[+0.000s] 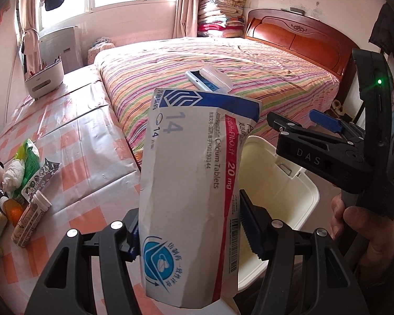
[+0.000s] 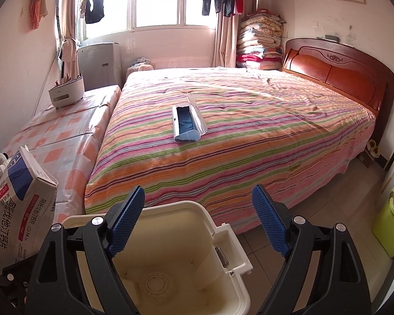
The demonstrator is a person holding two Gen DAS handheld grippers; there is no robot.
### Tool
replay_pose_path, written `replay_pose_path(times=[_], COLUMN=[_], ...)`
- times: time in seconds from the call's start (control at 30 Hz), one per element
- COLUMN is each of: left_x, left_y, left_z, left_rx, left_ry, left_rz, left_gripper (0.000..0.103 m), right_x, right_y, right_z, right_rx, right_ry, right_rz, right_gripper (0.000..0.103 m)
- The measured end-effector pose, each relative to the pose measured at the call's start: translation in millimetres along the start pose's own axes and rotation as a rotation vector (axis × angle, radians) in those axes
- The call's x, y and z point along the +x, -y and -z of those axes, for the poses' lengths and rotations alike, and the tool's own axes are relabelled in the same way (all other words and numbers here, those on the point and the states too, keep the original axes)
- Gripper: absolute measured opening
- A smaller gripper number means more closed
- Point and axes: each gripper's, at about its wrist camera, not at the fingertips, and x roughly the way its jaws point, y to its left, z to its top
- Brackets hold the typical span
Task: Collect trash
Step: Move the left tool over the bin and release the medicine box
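The right gripper [image 2: 198, 220] is hovering with fingers spread over the cream trash bin [image 2: 231, 246]; a medicine box [image 2: 23, 210] is showing near left.

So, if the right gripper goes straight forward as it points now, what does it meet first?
Probably the far rim of the open white bin under the right gripper; beyond it, the striped bed. Depth is unclear.

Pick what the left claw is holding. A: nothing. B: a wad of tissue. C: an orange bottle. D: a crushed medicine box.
D: the left claw is shut on the crumpled white, blue and red medicine box, printed "Calcium Tablets 20 mg", beside the cream bin.
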Motion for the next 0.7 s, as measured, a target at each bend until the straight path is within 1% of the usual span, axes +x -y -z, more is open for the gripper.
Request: replay_pose_path(times=[0.23, 0.3, 0.37, 0.53, 0.7], left_x=[2.8, 2.1, 1.1, -3.2, -4.8], left_y=[7.0, 8.3, 9.9, 12.3, 7.5], left_z=[-0.2, 0.3, 0.1, 0.1, -0.1], left_rx=[0.009, 0.017, 0.024, 0.045, 0.032], left_ry=[0.003, 0.007, 0.012, 0.023, 0.021], left_rz=[-0.024, -0.031, -0.042, -0.07, -0.079], left_gripper=[0.065, 0.069, 0.071, 0.072, 0.073], right_x=[-1.6, -1.5, -1.3, -0.8, -1.0], right_y=[5.1, 4.7, 3.4, 1.6, -1.3], right_z=[-1.2, -1.1, -1.0, -0.4, -0.7], right_rx=[0.024, 0.023, 0.02, 0.019, 0.02], right_ry=[0.007, 0.006, 0.005, 0.002, 0.001], right_rz=[0.005, 0.005, 0.003, 0.001, -0.009], right_gripper=[0.084, 0.084, 0.084, 0.084, 0.085])
